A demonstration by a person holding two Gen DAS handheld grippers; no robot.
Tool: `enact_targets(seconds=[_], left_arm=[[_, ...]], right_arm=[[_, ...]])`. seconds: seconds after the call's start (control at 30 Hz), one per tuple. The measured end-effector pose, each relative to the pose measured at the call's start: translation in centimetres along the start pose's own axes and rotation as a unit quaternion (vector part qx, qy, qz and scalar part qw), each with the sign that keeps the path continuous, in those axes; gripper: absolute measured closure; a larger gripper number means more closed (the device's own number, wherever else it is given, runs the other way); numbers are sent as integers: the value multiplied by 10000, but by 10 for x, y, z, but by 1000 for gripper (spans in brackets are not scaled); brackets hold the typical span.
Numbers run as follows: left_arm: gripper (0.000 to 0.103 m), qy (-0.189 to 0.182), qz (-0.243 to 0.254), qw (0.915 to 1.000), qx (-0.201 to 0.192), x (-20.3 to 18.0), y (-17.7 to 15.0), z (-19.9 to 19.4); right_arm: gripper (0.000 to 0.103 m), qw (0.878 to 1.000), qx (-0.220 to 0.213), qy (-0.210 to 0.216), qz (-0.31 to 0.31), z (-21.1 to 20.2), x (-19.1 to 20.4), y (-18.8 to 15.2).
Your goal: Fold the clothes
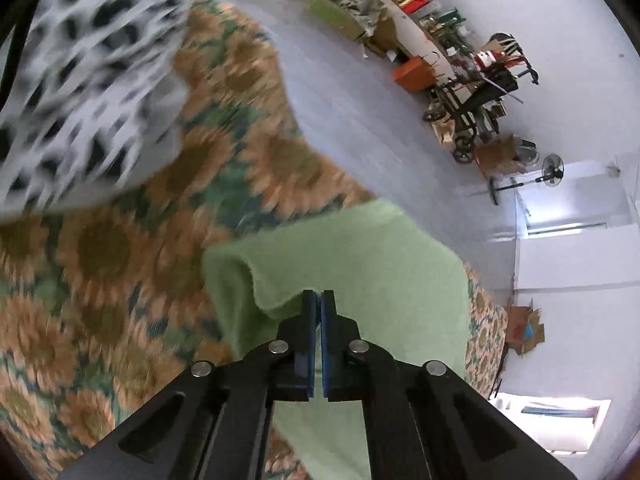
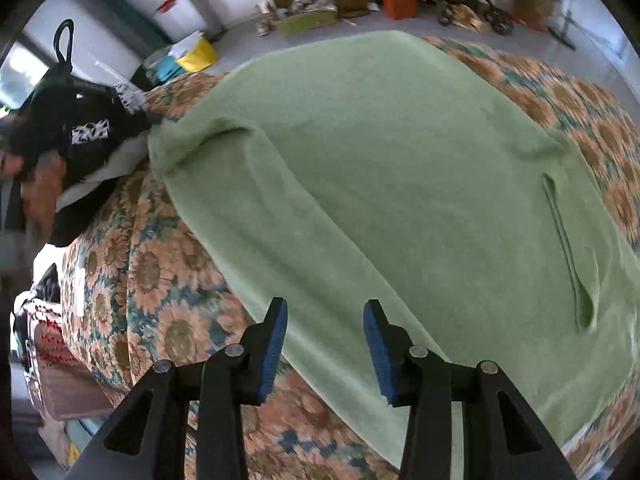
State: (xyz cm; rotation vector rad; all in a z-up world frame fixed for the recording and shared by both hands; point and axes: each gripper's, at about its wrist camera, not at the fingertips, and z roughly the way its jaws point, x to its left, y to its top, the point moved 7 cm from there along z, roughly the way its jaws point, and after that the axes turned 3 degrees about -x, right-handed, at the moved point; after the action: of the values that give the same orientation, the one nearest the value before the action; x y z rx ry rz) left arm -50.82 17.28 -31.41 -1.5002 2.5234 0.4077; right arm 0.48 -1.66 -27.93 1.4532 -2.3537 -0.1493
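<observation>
Between the pressed-together left tool [image 1: 319, 298], green cloth's [image 2: 400, 168] edge; right tool [image 2: 325, 308] spread just above it.

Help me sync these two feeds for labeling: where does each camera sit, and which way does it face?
Left wrist: on the left gripper, looking along its shut fingers pinching the green garment, toward floor and clutter.
Right wrist: on the right gripper, fingers open over the same garment spread on the sunflower cover.
Shared: garment, cover, orange box.
</observation>
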Motion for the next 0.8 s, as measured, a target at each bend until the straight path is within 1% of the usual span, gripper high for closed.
enact_targets(seconds=[0.13, 0.3, 0.43, 0.5, 0.53, 0.57, 0.6, 0.63, 0.7, 0.77, 0.8], left_arm=[[101, 240, 470, 9986, 65, -16, 26, 21], [101, 404, 919, 9949, 27, -40, 48, 45], [101, 696, 1099, 9915, -50, -46, 66, 51], [101, 660, 1084, 9919, 5, -47, 73, 49], [95, 533, 1045, 9931, 28, -47, 74, 44], [86, 426, 1043, 9936, 77, -47, 72, 37], [61, 309, 1125, 9930, 165, -44, 64, 27], [43, 277, 1235, 9918, 193, -40, 57, 20], [41, 518, 1713, 9838, 112, -27, 40, 2], [51, 1034, 2161, 9707, 187, -13, 30, -4], [60, 1211, 2293, 9652, 323, -6, 25, -4]], right_arm=[[59, 9996, -21, -72, 284, -12, -22, -15], [59, 9978, -23, -83, 650, -27, -47, -34], [58, 9972, 78, -101, 735, -28, -50, -46], [58, 9972, 112, -112, 727, -28, -50, -48], [58, 9972, 116, -111, 726, -28, -50, -47], [58, 9972, 110, -100, 726, -28, -50, -46], [58, 9973, 103, -89, 727, -28, -49, -45], [57, 9973, 94, -72, 727, -28, -49, -43], [57, 9974, 73, -33, 712, -27, -48, -39], [56, 9977, 84, -14, 673, -27, -49, -37], [56, 9978, 102, -11, 654, -27, -52, -38]])
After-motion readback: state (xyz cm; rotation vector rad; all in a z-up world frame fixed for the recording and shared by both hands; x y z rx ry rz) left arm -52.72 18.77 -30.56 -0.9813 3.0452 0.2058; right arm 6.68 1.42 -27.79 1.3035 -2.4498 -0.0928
